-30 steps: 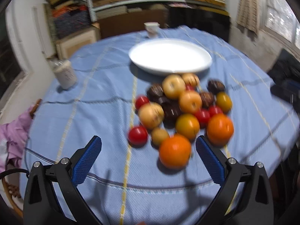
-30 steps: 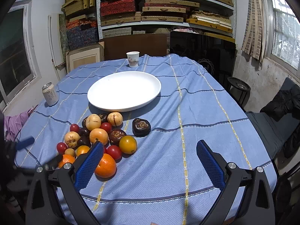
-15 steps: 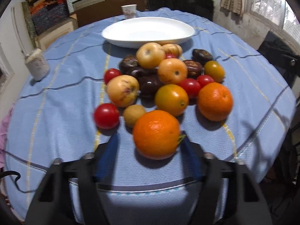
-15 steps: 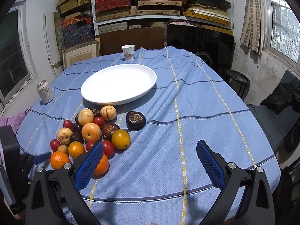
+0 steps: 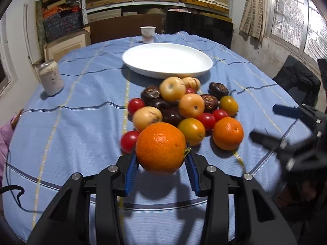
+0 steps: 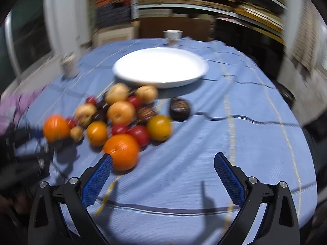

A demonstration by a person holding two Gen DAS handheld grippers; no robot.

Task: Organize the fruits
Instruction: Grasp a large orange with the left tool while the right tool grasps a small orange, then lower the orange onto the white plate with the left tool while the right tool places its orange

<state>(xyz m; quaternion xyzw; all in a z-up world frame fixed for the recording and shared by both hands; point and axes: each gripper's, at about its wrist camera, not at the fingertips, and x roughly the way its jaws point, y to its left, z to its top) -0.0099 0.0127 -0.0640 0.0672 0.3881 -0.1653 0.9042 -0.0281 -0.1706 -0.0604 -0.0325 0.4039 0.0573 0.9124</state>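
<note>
My left gripper [image 5: 161,159] is shut on a large orange [image 5: 161,147] and holds it just above the blue cloth, in front of the fruit pile [image 5: 184,106]. The pile has apples, red tomatoes, dark fruits and a second orange [image 5: 227,133]. A white plate [image 5: 167,59] lies empty behind the pile. My right gripper [image 6: 162,165] is open and empty; the second orange [image 6: 121,151] lies by its left fingertip. The held orange [image 6: 55,127] shows at the left of the blurred right wrist view.
A drink can [image 5: 50,78] stands at the left of the round table. A paper cup [image 5: 148,34] stands at the far edge behind the plate. Shelves with stacked goods fill the back wall. The right gripper [image 5: 290,128] shows at the left wrist view's right edge.
My left gripper closed on the front orange and lifted it slightly. My right gripper moved forward and left toward the fruit pile, still open.
</note>
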